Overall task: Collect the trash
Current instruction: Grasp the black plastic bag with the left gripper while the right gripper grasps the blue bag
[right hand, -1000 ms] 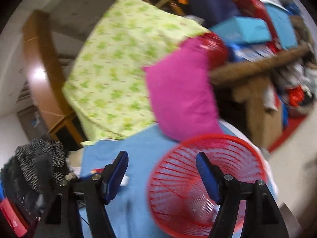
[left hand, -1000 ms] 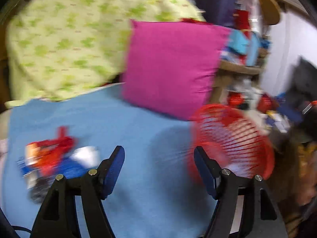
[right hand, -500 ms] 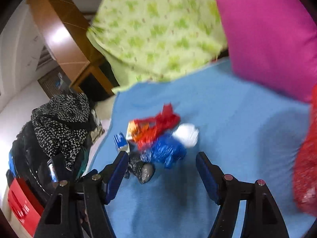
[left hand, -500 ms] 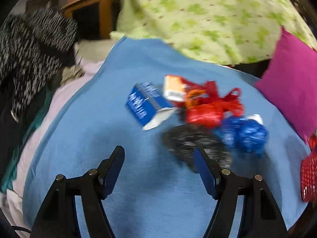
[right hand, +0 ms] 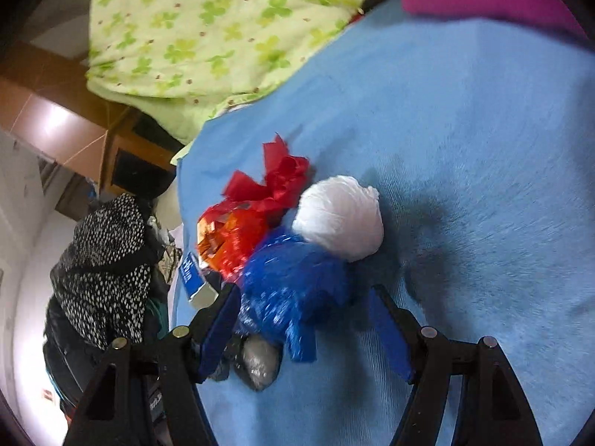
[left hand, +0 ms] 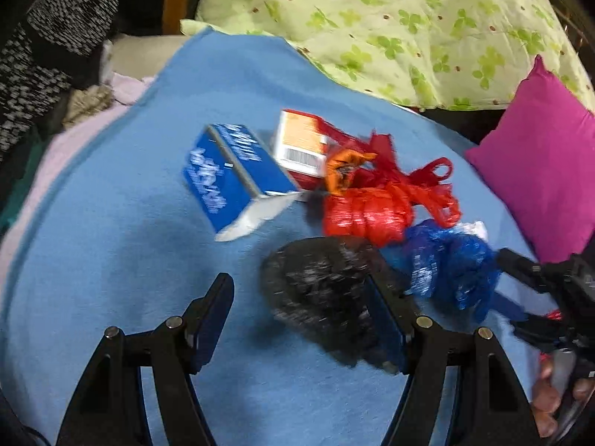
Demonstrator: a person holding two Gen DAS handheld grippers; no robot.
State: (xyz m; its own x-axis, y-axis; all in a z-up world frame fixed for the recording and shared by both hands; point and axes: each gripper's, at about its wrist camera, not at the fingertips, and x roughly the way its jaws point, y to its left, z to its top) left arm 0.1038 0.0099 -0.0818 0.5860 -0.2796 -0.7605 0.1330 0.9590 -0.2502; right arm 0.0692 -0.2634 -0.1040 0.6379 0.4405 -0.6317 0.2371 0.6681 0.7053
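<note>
A pile of trash lies on the blue blanket (left hand: 111,245): a blue carton (left hand: 234,174), an orange and white carton (left hand: 301,145), a red plastic bag (left hand: 372,208), a blue plastic bag (left hand: 450,267) and a black plastic bag (left hand: 319,290). My left gripper (left hand: 301,312) is open, with the black bag between its fingers. My right gripper (right hand: 305,319) is open around the blue bag (right hand: 293,282); a white bag (right hand: 342,219) and the red bag (right hand: 238,230) lie just beyond. The right gripper also shows in the left wrist view (left hand: 520,278).
A green patterned quilt (left hand: 401,26) is heaped behind the trash. A pink cushion (left hand: 543,163) stands at the right. Black and white speckled clothing (left hand: 48,48) is piled at the left, past the blanket's edge. A wooden frame (right hand: 55,130) stands behind.
Both grippers have swung away from the red basket and come down close to the trash pile. The left now straddles the black bag and the right straddles the blue bag.
</note>
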